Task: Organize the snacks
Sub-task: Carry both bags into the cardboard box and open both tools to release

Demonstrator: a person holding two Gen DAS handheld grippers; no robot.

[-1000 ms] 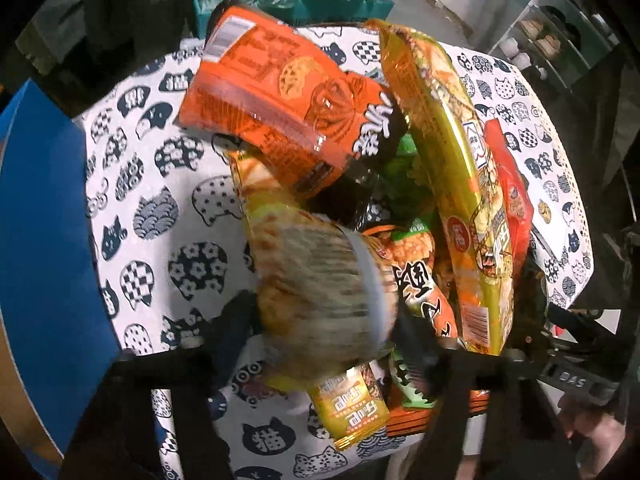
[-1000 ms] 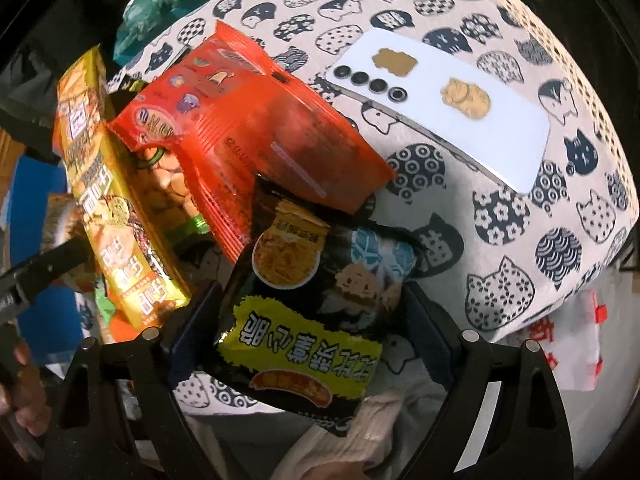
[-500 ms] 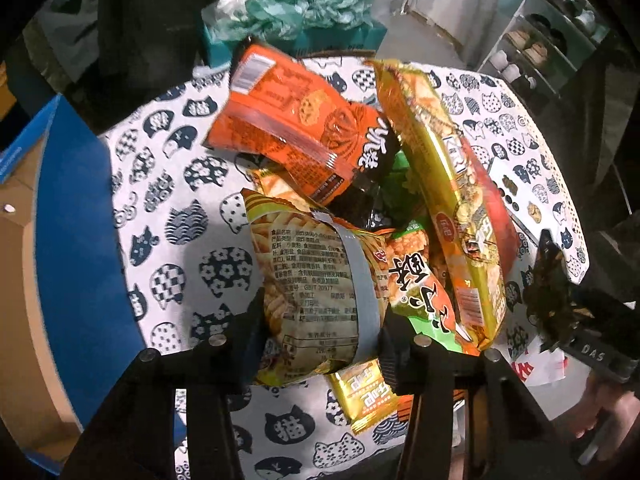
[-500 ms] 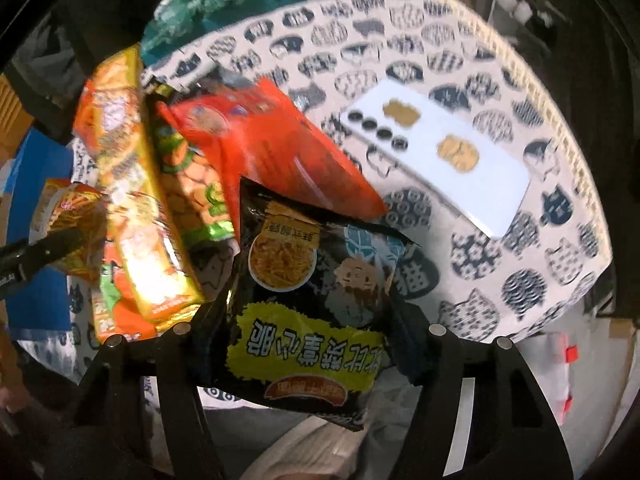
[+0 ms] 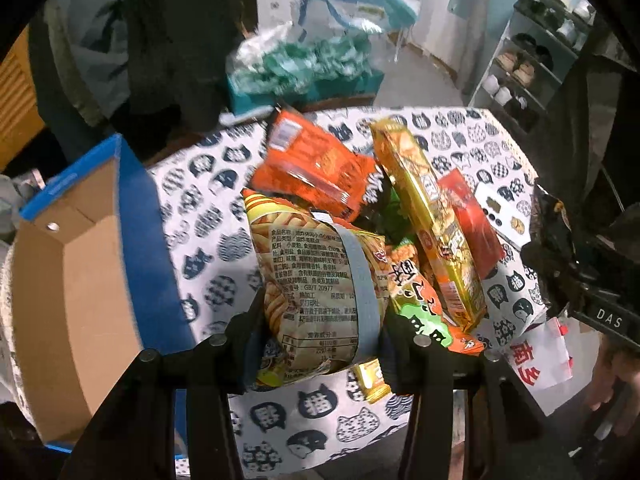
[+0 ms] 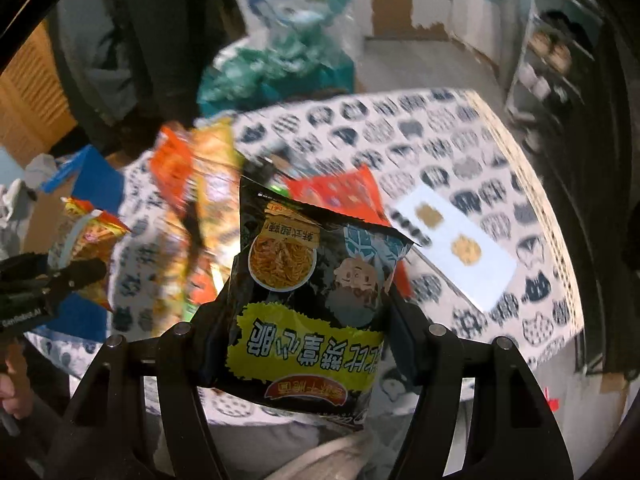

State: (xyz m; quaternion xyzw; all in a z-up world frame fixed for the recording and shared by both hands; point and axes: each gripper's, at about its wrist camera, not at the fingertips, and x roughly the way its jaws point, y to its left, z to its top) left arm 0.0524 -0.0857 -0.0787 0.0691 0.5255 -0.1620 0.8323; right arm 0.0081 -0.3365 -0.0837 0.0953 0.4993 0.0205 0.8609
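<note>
My left gripper (image 5: 320, 320) is shut on a yellow snack bag with a grey strip (image 5: 316, 292), held above the table's near edge. My right gripper (image 6: 308, 320) is shut on a black noodle-snack bag with a yellow label (image 6: 312, 300), held above the near right of the table. A pile of snacks lies on the cat-print tablecloth (image 5: 200, 208): an orange bag (image 5: 316, 168), a long gold pack (image 5: 432, 232), a red pack (image 5: 468, 216). The right gripper also shows at the right of the left wrist view (image 5: 560, 264).
An open blue cardboard box (image 5: 80, 264) stands left of the table. A white phone (image 6: 452, 244) lies on the table's right side. Teal packages (image 5: 304, 76) sit behind the table. A shoe rack (image 5: 532, 52) stands at the back right.
Both grippers have lifted and pulled back from the pile, each with its bag. The box and the room behind have come into view.
</note>
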